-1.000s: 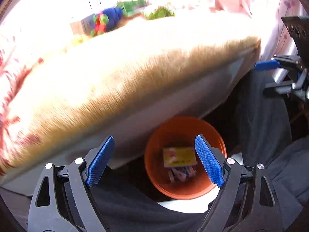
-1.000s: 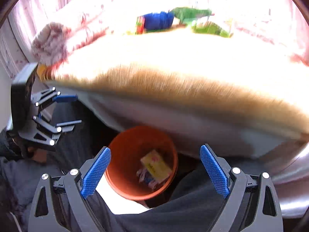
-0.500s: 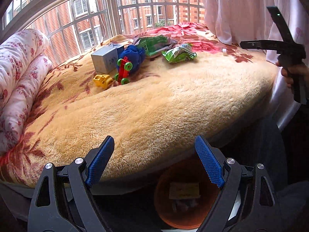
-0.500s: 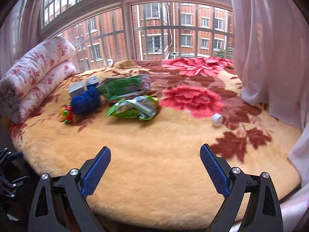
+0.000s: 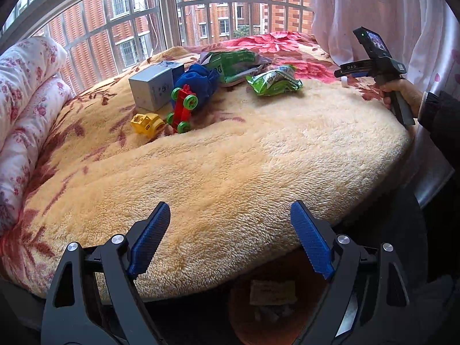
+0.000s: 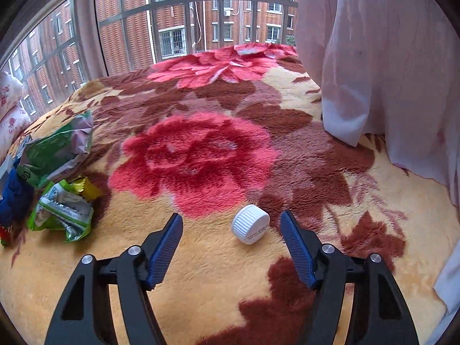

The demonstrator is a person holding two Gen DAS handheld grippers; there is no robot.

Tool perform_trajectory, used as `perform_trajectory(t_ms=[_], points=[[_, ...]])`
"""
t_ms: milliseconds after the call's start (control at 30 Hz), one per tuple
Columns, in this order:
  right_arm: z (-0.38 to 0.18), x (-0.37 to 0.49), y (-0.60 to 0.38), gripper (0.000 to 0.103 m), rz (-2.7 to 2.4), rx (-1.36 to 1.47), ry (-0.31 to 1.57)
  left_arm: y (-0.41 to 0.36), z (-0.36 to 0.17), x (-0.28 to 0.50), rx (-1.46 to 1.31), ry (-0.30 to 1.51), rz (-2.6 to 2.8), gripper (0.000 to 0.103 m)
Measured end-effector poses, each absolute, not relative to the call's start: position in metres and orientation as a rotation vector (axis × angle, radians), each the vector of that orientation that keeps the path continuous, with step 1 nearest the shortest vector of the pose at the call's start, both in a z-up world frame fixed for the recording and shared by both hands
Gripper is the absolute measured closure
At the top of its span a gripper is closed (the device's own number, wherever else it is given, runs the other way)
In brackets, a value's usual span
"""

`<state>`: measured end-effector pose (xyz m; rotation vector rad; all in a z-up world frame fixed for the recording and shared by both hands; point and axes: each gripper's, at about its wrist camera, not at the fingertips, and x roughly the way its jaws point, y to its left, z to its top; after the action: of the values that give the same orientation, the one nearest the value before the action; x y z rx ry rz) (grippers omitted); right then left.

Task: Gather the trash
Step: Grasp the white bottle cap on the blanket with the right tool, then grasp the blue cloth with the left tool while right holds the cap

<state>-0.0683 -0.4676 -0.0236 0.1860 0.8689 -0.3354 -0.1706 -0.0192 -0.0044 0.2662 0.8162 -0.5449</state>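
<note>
A white ribbed bottle cap (image 6: 250, 228) lies on the floral blanket, between the open fingers of my right gripper (image 6: 231, 234) and nearer the right one. Two crumpled green snack wrappers (image 6: 61, 211) (image 6: 56, 155) lie to its left; they also show in the left wrist view, one (image 5: 273, 80) in front of the other (image 5: 234, 64). My left gripper (image 5: 230, 235) is open and empty, held over the bed's near edge. An orange bin (image 5: 273, 302) with paper scraps sits below it in shadow. The right gripper's body (image 5: 376, 63) shows at the far right.
Toys sit at the blanket's back left: a grey box (image 5: 153, 89), a blue cloth toy (image 5: 198, 82), a red car with green wheels (image 5: 182, 107), a yellow vehicle (image 5: 146, 123). Rolled floral quilts (image 5: 26, 92) lie left. Pink curtains (image 6: 388, 72) hang right. Windows stand behind.
Both grippers rose from the orange bin beside the bed up over the blanket. The right gripper moved forward until the white cap lay between its fingers.
</note>
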Motion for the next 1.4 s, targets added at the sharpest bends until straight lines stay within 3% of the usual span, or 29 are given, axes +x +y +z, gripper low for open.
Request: perform_trajectory(t_ms=[333,867,1233,1400], points=[[-0.054,-0.044,-0.497,0.071,-0.391,0.306,1.005,-0.020,-0.016,-0.158,0.247,0.856,-0.552,0.020],[-0.015,-0.089,-0.457,0.071,-0.292,0.282,0.823,-0.022,0.001,-0.144,0.212,0.834,-0.538,0.020],[0.002,-0.130,-0.359,0.071,-0.039,0.217,0.768,-0.058,0.028,-0.046,0.219,0.770,-0.490,0.020],[0.005,-0.142,-0.337,0.071,0.022,0.202,0.758,-0.089,0.025,0.008,0.312,0.862,-0.520,0.020]])
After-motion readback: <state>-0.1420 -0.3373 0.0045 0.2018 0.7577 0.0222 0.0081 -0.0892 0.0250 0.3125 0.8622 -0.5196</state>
